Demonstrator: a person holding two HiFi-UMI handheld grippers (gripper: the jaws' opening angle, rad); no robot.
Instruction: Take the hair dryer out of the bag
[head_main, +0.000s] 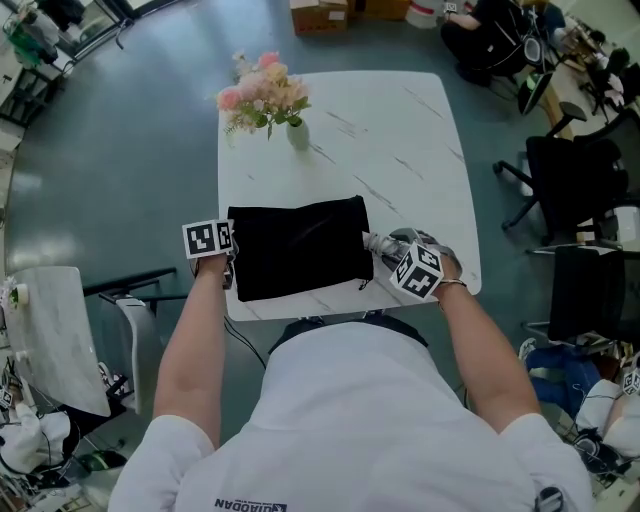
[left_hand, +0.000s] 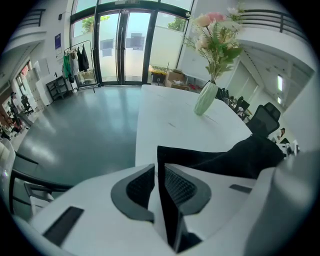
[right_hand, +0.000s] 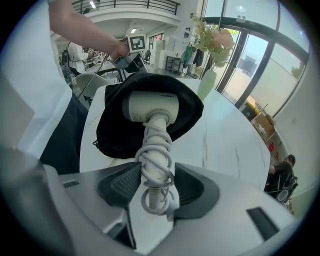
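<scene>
Right gripper view: right gripper (right_hand: 152, 184) clamps hair dryer (right_hand: 150, 106).

Bright, even daylight from glass doors (left_hand: 122, 45), soft sheen on floor (left_hand: 75, 135) and white table (head_main: 400, 150), shadows faint, bag (head_main: 300, 245) a detailless black; head view sharp, gripper views fisheye-bent, dark-cornered, foreground slightly soft.

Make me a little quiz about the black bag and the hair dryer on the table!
1. True or false: the hair dryer lies fully outside the black bag.
2. The right gripper has its jaws clamped on: A) a spoon, B) the dryer's cord-wrapped handle, C) nothing?
3. Fill in: the flower vase stands on the white ___.
Key: 1 false, its head sits in the bag's mouth; 2 B; 3 table.
</scene>
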